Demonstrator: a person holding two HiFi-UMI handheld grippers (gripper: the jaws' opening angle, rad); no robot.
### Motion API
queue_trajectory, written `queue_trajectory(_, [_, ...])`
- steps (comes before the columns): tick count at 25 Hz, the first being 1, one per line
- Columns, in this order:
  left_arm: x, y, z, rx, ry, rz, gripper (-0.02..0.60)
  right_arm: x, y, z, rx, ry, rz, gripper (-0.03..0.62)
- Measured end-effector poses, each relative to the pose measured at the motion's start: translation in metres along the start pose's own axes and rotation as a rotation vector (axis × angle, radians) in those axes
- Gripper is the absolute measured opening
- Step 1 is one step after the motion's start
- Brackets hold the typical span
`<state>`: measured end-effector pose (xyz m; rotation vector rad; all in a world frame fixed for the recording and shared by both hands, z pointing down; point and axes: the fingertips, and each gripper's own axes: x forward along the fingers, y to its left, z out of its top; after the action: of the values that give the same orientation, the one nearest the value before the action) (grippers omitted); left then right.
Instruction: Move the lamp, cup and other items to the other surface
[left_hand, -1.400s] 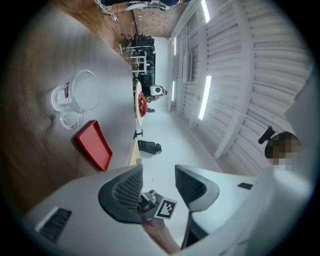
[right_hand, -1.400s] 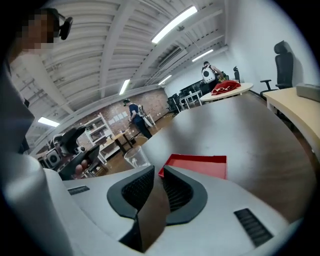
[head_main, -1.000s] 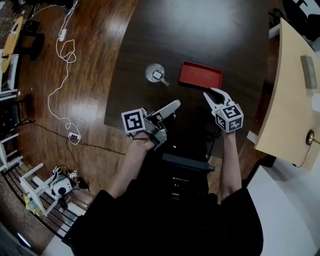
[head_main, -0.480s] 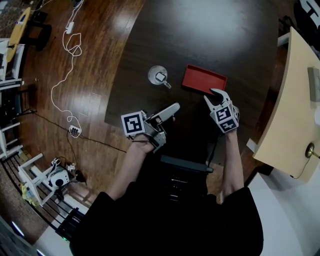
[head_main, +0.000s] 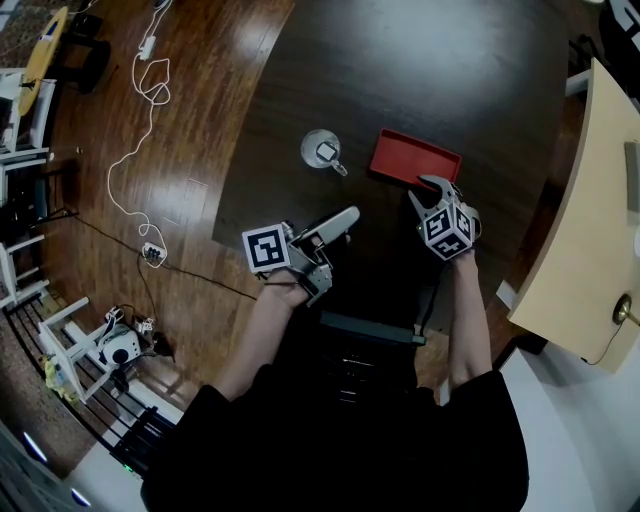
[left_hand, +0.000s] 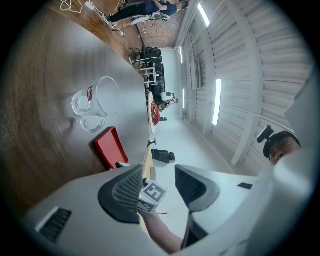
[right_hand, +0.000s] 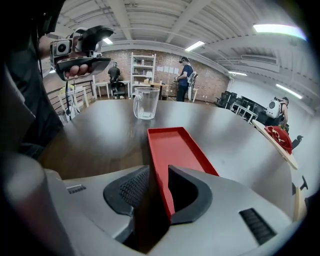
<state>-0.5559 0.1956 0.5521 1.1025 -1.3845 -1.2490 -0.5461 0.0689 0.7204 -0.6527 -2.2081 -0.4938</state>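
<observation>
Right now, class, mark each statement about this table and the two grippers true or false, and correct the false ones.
1. The glass mug stands upright on the dark table. True.
2. The mug sits inside the red tray. False: it stands apart, beside the empty tray.
3. The right gripper has the tray's near wall between its jaws. True; the jaws have just been opening.
4. The left gripper holds the mug. False: its jaws stand apart, empty.

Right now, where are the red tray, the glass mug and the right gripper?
tray (head_main: 415, 158), head view, bare red floor.
mug (left_hand: 102, 97), left gripper view, clear side wall.
right gripper (head_main: 420, 187), head view, midway between its fingertips.
</observation>
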Motion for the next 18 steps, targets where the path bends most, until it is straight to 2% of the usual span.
queue_trajectory(11, [-0.0013, 0.0004, 0.0003, 0.005, -0.004, 0.002, 0.216, 0.0096, 0.0033, -0.0062, -0.070, 0.054, 0.049, 0.127])
queue_trajectory(18, [-0.0021, -0.0025, 0.0010, 0.004, -0.004, -0.007, 0.215, 0.0094, 0.0074, -0.0068, -0.091, 0.078, 0.057, 0.065])
